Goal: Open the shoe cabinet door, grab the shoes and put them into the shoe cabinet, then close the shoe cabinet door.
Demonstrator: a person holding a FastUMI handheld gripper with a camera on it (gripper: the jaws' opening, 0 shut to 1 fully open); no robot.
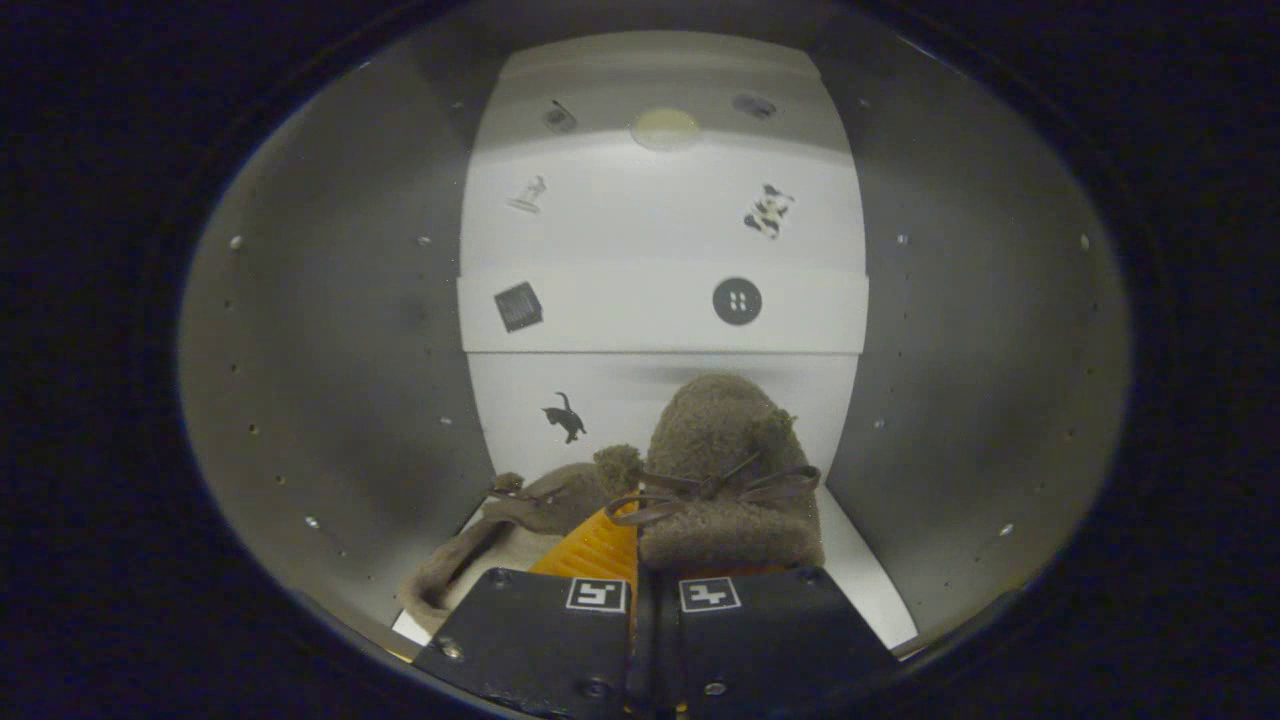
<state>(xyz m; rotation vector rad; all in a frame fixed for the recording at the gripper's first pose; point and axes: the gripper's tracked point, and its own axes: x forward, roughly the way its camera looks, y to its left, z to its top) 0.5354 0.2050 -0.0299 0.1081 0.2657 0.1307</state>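
Gripper (655, 560): your fingers are drawn together on the collar of the fuzzy brown slipper (725, 470), toe aimed deep into the cabinet | Second slipper (520, 520): lies just left, on the floor | Cabinet back wall (660, 260): smooth white panel, small stickers | Materials: soft fleece, thin lace bow; pinching the rim likely keeps the toe pointing inward.

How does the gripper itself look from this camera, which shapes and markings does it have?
The gripper shows two broad, flat blocks side by side, parted by a narrow slit. Each block carries a small square black-and-white marker near its inner top corner, and several round screw heads sit along their edges.
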